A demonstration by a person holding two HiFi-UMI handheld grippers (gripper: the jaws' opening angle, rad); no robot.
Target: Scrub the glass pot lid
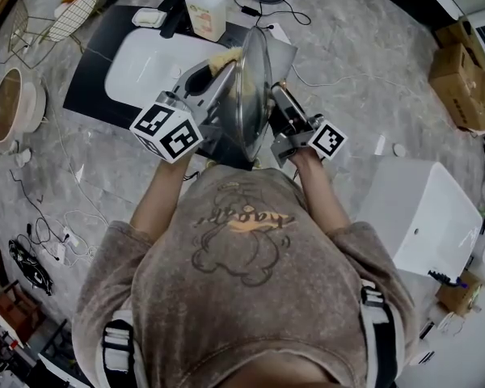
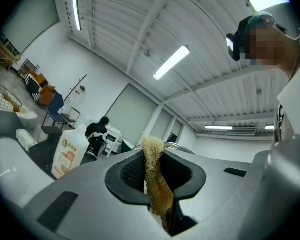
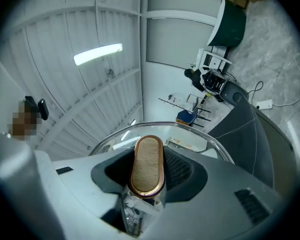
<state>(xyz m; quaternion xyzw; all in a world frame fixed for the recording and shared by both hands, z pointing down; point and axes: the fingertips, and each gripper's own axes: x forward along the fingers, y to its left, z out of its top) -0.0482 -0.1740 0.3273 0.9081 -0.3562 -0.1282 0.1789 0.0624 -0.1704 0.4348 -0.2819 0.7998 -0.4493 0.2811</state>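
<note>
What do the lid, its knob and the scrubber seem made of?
Lid: clear glass, see-through, with a shiny metal rim. Knob: wood-grain top, glossy coppery band, probably metal. Scrubber: coarse straw-coloured fibres, likely loofah.

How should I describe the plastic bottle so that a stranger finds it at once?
Find the black mat under the white basin. At the mat's far edge stands the plastic bottle. It alone is tall and pale with an orange label.

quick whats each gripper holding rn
Left gripper: closed on the loofah scrubber.
Right gripper: closed on the handle of the glass pot lid.
</note>
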